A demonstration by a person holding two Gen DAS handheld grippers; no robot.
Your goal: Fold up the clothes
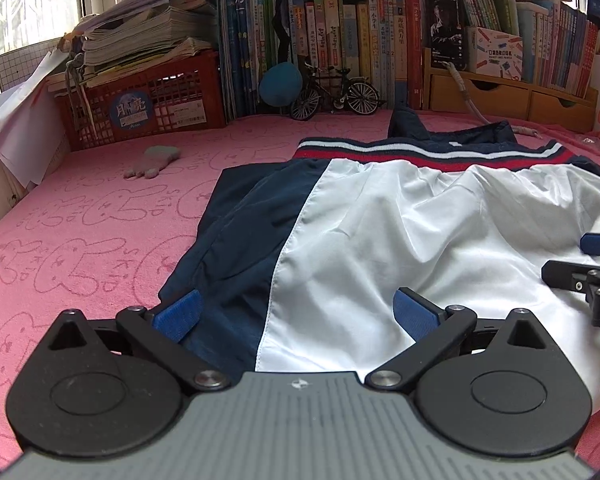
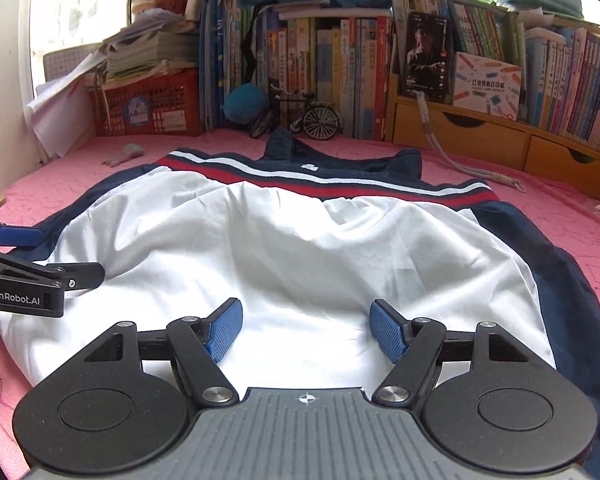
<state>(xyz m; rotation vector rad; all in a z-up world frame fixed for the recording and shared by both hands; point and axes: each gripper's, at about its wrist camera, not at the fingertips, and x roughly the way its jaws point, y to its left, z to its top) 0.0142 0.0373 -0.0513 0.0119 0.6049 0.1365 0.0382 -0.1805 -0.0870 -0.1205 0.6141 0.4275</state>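
Both tools, left tool (image 1: 296, 312) and right tool (image 2: 306, 330), spread wide, seemingly hovering over jacket (image 2: 300, 248).

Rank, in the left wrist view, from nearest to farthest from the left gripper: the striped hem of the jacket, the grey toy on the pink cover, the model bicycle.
From the left gripper:
1. Striped hem, ahead and to the right, on the jacket.
2. Grey toy, ahead-left on the pink cover.
3. Model bicycle, at the back by the books.

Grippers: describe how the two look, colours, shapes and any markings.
Both match. The left gripper and right gripper have black linkage arms on round black discs, a ribbed grey body with a small crosshair mark, and textured blue pads. White "GenRobot.AI" lettering marks the left gripper's side.
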